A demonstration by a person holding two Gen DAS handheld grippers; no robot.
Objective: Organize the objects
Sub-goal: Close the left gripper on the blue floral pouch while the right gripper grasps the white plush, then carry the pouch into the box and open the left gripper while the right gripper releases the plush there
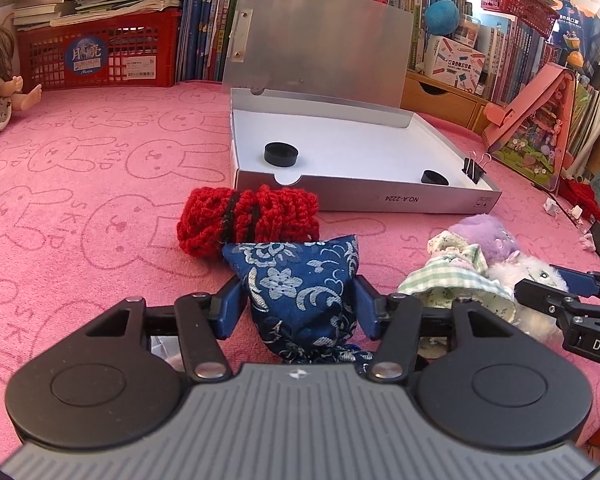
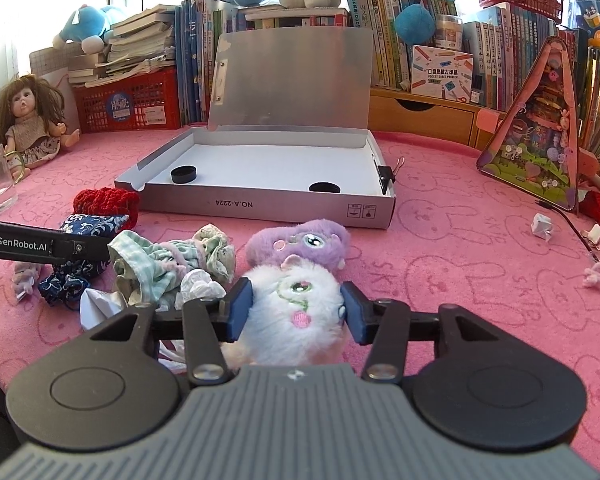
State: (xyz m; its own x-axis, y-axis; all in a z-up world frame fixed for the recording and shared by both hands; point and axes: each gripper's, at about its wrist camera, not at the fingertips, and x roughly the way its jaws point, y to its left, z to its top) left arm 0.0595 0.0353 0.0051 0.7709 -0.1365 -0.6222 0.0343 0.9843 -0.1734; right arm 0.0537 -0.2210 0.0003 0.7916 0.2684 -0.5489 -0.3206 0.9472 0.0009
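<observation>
My left gripper [image 1: 300, 300] is squeezing the blue flower pouch [image 1: 300, 292], whose long side runs from 6 to 12 o'clock with its tied end toward me. My right gripper [image 2: 298, 308] is squeezing the white fluffy toy [image 2: 292, 312]. The open gray box [image 2: 260, 204] sits at 12 o'clock, its long side running left to right.

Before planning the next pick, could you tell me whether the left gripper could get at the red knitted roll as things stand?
Probably not yet: the left gripper is shut on the blue brocade pouch, which sits between it and the red knitted roll just beyond.
</observation>
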